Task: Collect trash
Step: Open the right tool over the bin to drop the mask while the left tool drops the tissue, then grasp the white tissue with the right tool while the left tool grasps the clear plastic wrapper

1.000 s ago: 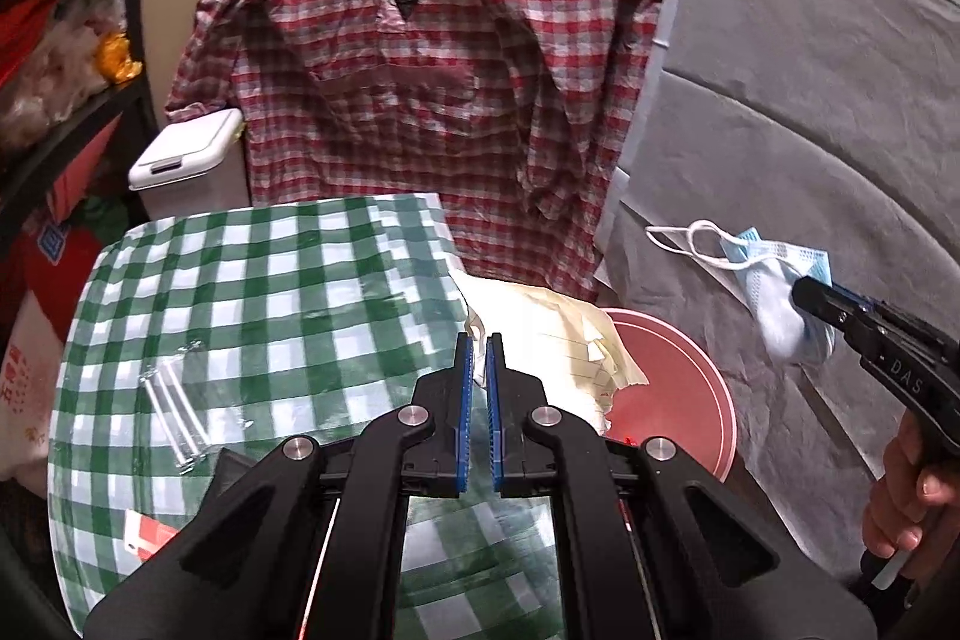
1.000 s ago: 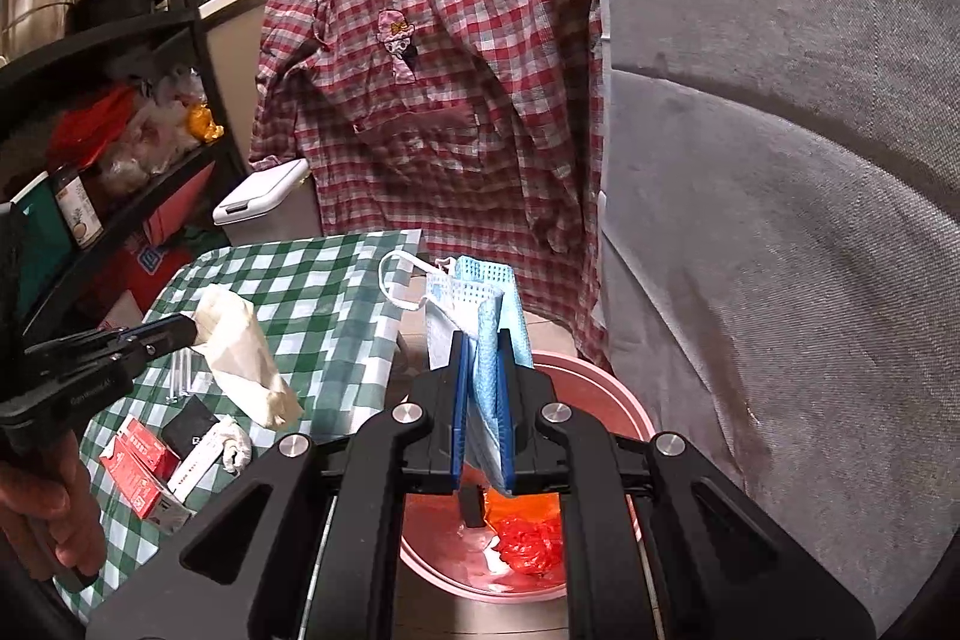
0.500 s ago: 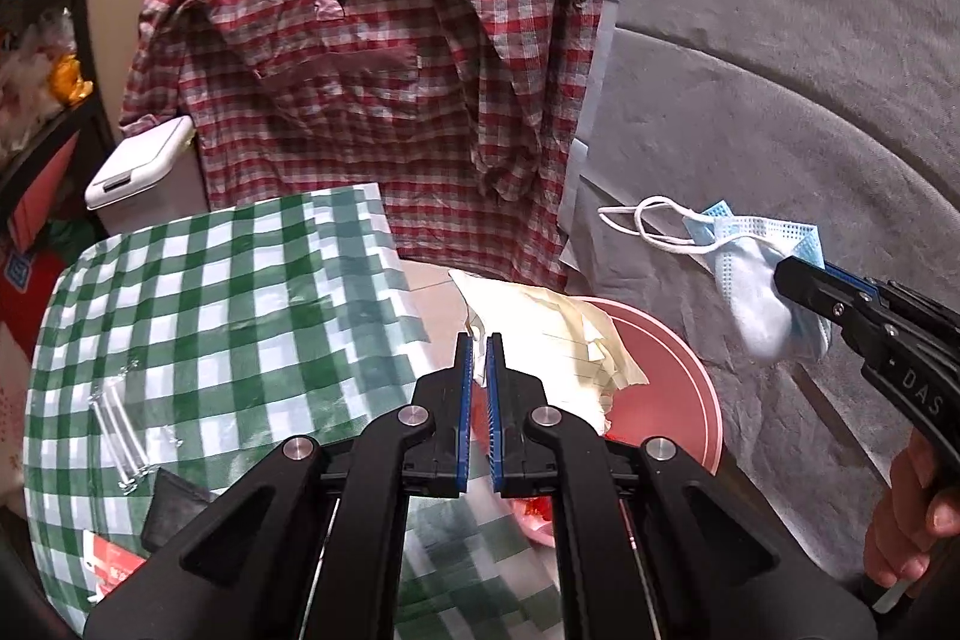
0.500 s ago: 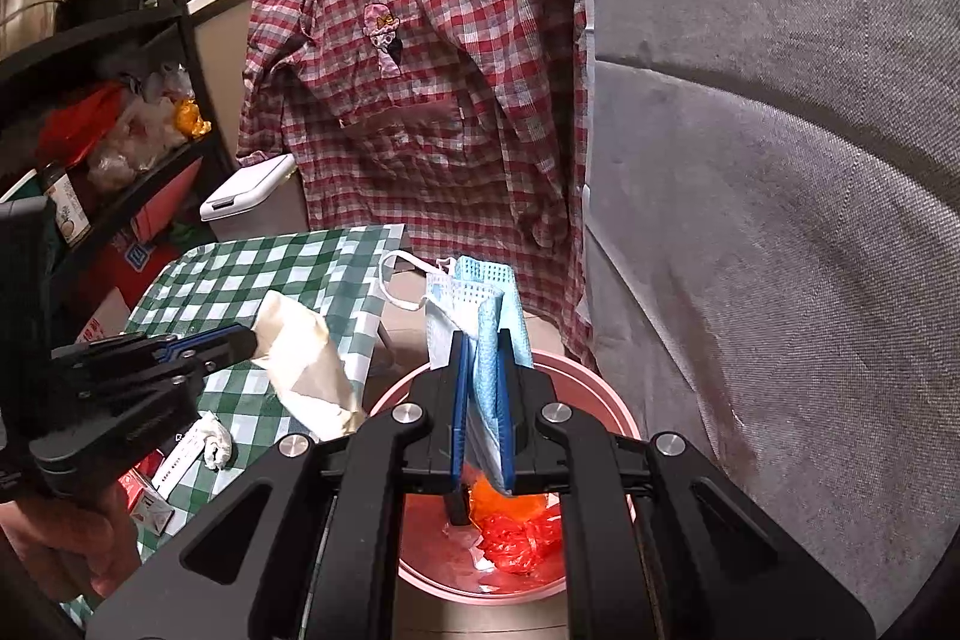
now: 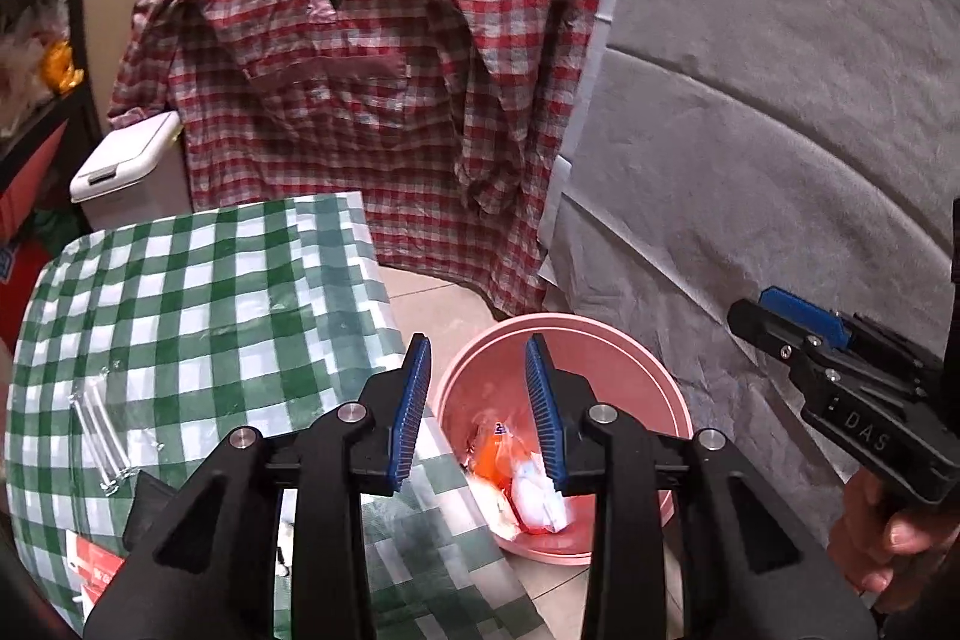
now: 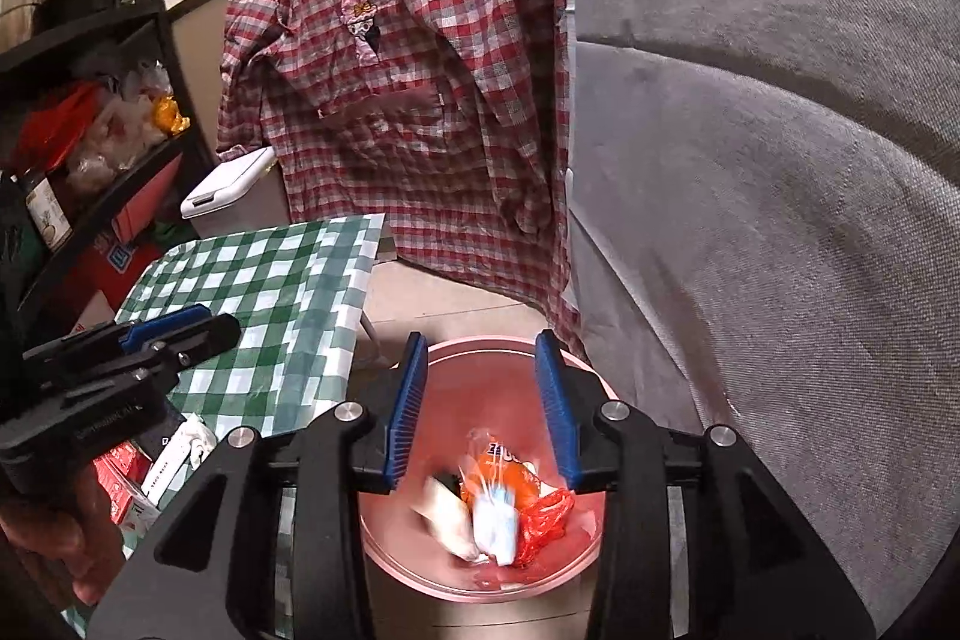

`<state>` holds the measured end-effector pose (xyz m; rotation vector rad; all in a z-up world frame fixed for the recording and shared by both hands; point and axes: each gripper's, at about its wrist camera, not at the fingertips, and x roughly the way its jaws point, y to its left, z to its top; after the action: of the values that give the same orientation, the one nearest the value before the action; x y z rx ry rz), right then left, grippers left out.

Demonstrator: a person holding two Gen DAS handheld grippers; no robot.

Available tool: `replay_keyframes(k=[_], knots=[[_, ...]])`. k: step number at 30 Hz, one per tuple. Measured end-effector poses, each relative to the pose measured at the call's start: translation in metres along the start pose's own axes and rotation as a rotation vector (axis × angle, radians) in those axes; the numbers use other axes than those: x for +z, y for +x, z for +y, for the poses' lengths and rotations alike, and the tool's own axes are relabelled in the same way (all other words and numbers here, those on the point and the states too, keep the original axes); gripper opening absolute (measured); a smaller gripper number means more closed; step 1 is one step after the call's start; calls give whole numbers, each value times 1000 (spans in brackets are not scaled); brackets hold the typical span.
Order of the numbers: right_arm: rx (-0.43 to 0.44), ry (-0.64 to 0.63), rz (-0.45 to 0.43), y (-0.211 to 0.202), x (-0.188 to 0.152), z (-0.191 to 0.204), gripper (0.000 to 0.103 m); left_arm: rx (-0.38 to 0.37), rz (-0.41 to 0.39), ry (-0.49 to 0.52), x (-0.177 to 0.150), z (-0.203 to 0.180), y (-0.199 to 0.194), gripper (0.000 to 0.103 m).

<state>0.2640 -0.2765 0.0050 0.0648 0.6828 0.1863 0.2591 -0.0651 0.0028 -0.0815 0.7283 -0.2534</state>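
A pink bin stands on the floor between the checked table and the grey sofa. Inside lie orange wrappers, a cream paper piece and a blue face mask, both blurred from falling. My left gripper hangs over the bin's left rim, its jaws opening with nothing between them. Over the bin, my right gripper has its jaws opening too, and they are empty. Each gripper shows in the other's view, the right gripper at the right edge and the left gripper at the left.
A green-checked tablecloth covers the table at left, with a clear plastic wrapper and red boxes on it. A red plaid shirt hangs behind. A white lidded bin stands by the shelves. The grey sofa fills the right.
Both grippers opened. The cream paper left the left gripper and the blue mask left the right one; both dropped into the pink bin. The left gripper shifted toward the bin.
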Motion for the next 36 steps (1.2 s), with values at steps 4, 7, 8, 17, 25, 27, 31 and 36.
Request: replay_keyframes(k=[4, 7, 8, 17, 25, 27, 31, 36], knots=[[12, -23, -6, -1, 0, 12, 38, 14, -21, -14, 1, 14, -13, 32], [22, -42, -11, -3, -1, 23, 38, 28, -41, -22, 2, 28, -26, 30], [26, -47, -11, -3, -1, 27, 38, 33, -49, -27, 3, 35, -32, 29], [90, -123, -15, -4, -4, 77, 34, 99, -104, -86, 0, 105, -76, 24], [197, -218, 11, 4, -15, 132, 17, 185, -111, -132, -16, 182, -105, 24], [216, -244, 23, 8, -19, 146, 17, 198, -107, -142, -20, 197, -110, 23], [250, -293, 59, 21, -28, 171, 17, 213, -98, -164, -28, 226, -116, 22], [279, -353, 103, 38, -39, 196, 17, 200, -56, -163, -37, 257, -110, 22]])
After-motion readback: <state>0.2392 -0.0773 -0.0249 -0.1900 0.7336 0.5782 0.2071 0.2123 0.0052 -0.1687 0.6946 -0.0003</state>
